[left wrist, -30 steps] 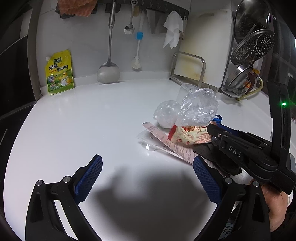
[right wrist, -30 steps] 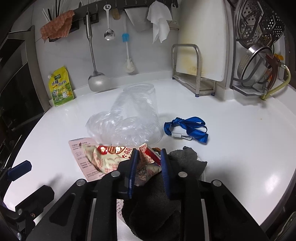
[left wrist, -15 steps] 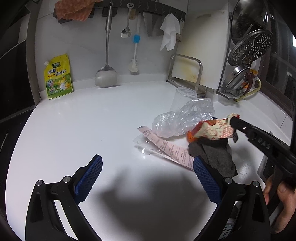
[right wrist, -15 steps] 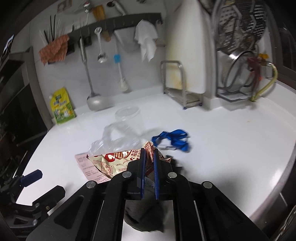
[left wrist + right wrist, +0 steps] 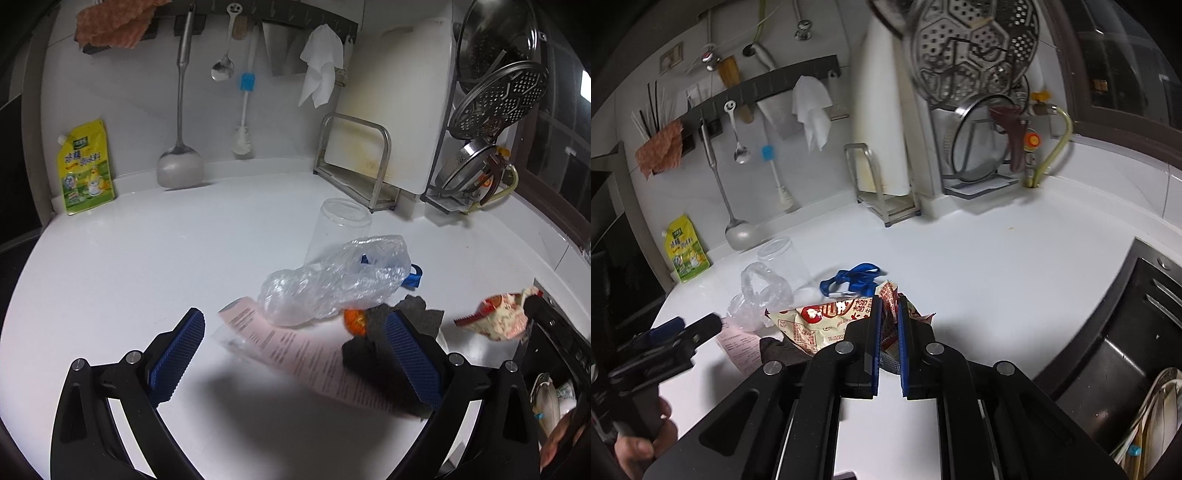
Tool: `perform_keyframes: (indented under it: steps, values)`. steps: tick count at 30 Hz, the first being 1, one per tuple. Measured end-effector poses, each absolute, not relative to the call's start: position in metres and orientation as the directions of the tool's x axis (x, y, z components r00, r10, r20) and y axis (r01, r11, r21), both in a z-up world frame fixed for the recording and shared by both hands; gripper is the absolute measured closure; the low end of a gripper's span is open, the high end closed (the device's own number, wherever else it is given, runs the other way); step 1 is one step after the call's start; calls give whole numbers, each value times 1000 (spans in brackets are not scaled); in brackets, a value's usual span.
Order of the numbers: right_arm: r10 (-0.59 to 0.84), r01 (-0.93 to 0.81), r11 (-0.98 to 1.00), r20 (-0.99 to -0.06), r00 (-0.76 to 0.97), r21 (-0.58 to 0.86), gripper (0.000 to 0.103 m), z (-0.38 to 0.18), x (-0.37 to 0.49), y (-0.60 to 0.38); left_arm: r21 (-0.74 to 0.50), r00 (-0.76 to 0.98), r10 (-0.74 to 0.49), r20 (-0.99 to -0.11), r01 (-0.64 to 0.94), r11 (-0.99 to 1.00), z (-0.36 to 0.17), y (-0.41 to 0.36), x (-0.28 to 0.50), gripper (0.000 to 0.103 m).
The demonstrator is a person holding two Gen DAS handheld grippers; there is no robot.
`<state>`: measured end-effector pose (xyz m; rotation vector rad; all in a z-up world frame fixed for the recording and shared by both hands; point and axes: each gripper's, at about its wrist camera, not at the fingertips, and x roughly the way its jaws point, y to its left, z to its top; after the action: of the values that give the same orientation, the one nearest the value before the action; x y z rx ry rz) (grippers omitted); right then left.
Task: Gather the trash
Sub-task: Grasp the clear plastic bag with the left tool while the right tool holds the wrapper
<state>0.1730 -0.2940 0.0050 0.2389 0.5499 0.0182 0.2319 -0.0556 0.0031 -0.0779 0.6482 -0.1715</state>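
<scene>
above counter (image 5: 979,258): right tool (image 5: 888,314) clamps red-printed snack wrapper (image 5: 827,321); left tool (image 5: 291,354) agape; writing unreadable.

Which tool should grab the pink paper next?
Left. The left tool is open right over the pink paper, while the right tool is already shut on the snack wrapper.

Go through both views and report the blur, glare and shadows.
Left wrist view: the pink receipt is smeared by motion, the left hand-held gripper casts a dark shadow on the white counter, and edges bow from fisheye. Right wrist view: the steamer rack up top is blurred, while the snack wrapper in the right hand-held gripper stays sharp.
</scene>
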Motion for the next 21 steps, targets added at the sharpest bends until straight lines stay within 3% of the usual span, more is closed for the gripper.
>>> perform_keyframes:
  steps: [7,14,15,17,21]
  values:
    - [105,37,965,-508,855,261,95,3,171,-299,-143,710,-185,-680,119,983,-15,-70,274,7]
    - [123,22,962,-502,856,273,95,4,171,-297,-136,704,-171,-689,105,985,-17,-77,292,10]
    - [126,20,961,-501,856,276,95,4,171,-298,-127,704,-165,-691,107,986,-18,-78,294,12]
    - [127,20,961,-501,856,277,95,3,170,-298,-114,694,-167,-700,121,986,-20,-83,297,30]
    - [130,16,961,-500,856,277,95,3,170,-297,-126,681,-193,-707,147,981,-22,-84,299,54]
